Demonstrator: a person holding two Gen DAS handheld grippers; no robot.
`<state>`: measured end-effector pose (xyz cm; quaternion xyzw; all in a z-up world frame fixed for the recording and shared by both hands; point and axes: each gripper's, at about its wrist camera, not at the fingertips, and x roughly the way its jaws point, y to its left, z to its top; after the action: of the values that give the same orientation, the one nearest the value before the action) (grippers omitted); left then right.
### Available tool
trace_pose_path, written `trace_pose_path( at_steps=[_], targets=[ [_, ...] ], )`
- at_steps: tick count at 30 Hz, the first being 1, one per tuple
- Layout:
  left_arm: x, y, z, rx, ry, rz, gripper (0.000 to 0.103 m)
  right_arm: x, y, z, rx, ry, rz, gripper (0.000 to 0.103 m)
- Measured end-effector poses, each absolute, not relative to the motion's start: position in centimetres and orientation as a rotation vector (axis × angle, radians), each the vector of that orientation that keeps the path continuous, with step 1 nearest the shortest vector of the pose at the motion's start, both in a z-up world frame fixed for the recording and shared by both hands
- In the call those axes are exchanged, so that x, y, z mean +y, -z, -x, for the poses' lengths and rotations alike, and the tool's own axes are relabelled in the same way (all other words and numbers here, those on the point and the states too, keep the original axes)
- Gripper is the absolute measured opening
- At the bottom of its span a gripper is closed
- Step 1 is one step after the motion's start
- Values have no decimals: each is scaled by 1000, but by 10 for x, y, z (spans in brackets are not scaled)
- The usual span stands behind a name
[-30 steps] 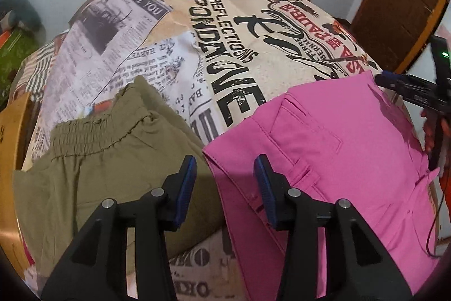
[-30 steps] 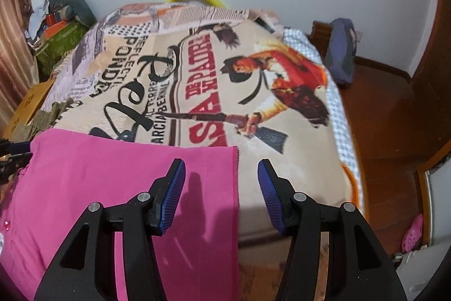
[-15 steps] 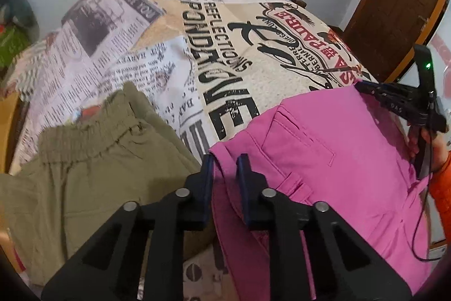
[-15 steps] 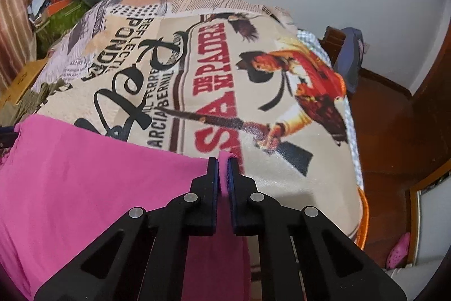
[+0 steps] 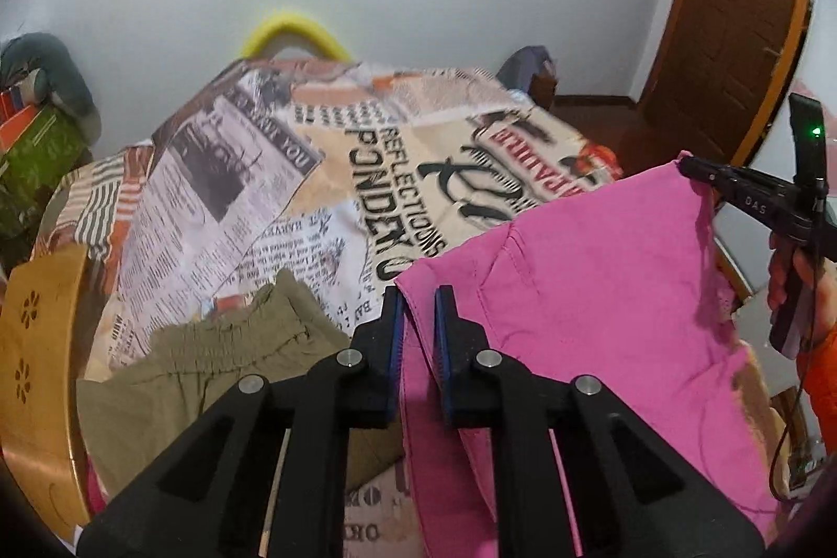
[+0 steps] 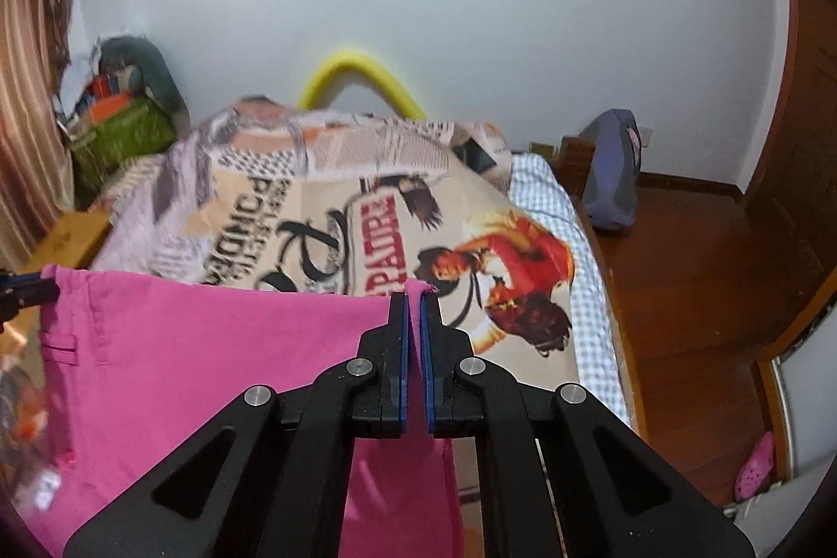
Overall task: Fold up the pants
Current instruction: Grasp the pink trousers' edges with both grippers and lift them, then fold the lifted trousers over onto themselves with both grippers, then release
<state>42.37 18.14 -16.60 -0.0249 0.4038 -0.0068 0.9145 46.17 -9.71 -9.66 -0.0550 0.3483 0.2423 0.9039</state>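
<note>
Pink pants (image 5: pixel 586 312) hang stretched between my two grippers above the bed. My left gripper (image 5: pixel 417 296) is shut on the waistband corner of the pink pants. My right gripper (image 6: pixel 416 299) is shut on the other top corner of the pink pants (image 6: pixel 209 364). The right gripper also shows in the left wrist view (image 5: pixel 690 168), pinching the far corner. The lower part of the pants hangs below the grippers, out of sight.
Olive green pants (image 5: pixel 219 364) lie on the bed at the left. The bed has a printed newspaper-style cover (image 5: pixel 335 171). A wooden chair back (image 5: pixel 36 349) is at the left edge. A wooden floor (image 6: pixel 680 286) and a door (image 5: pixel 732 9) are on the right.
Both grippers closed on the pink pants' top corners and lifted them off the bed. The pants went from lying flat to hanging between the grippers.
</note>
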Motion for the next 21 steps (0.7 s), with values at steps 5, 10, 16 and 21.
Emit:
trace_pose_path(
  at_steps=[5,10,16,21],
  targets=[
    [168,146,-395,815,22,13,10,-112,73,-430,697,-535,83,3],
    [155,135,-362,811,23,22,9,-134,61,-392,695,-546,38,3],
    [137,130,-323,807,12,-27,8,-150,58,-351,712,-555,30,3],
    [126,133,-286,809,3,-63,5,-162,56,-319,718,-563,27,3]
  ],
)
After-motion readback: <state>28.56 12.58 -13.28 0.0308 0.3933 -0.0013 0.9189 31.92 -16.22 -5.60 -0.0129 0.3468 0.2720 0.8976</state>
